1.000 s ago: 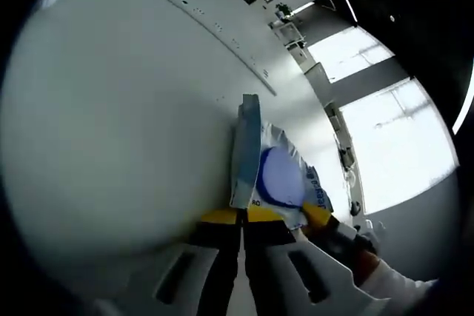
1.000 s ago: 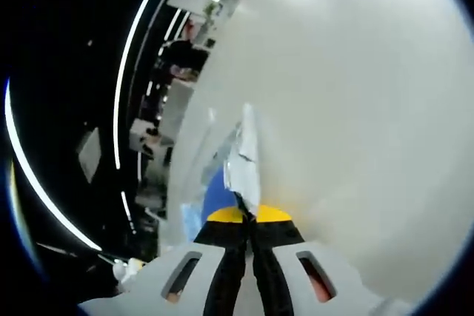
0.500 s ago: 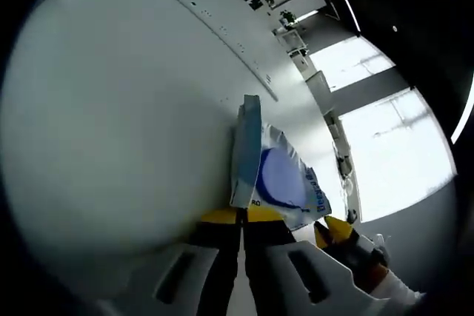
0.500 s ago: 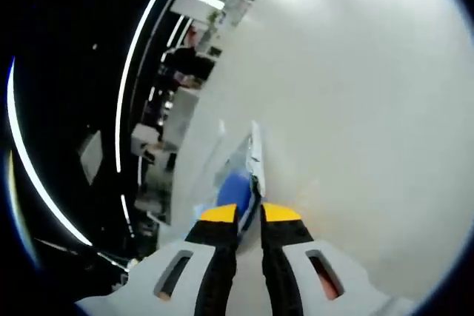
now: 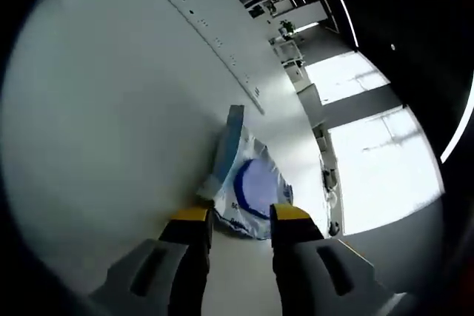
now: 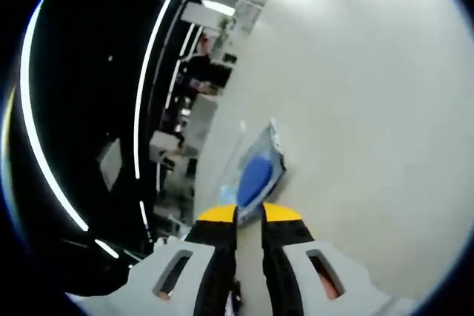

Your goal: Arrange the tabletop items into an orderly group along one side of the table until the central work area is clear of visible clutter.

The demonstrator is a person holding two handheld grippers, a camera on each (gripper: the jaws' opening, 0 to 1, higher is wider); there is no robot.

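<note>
Both grippers — left gripper (image 5: 238, 214) wide, right gripper (image 6: 249, 213) slightly apart (empty) — the pouch (image 5: 246, 186) may slide if nudged.

Left gripper (image 5: 239, 214): yellow-tipped jaws apart, nothing between them. Just ahead, a white & blue packet (image 5: 244, 186) w/ a blue circle lies on the white table (image 5: 104, 109), one edge lifted. A long strip w/ small dark marks (image 5: 215, 44) runs across the table farther off. Bright windows (image 5: 370, 153) beyond.
</note>
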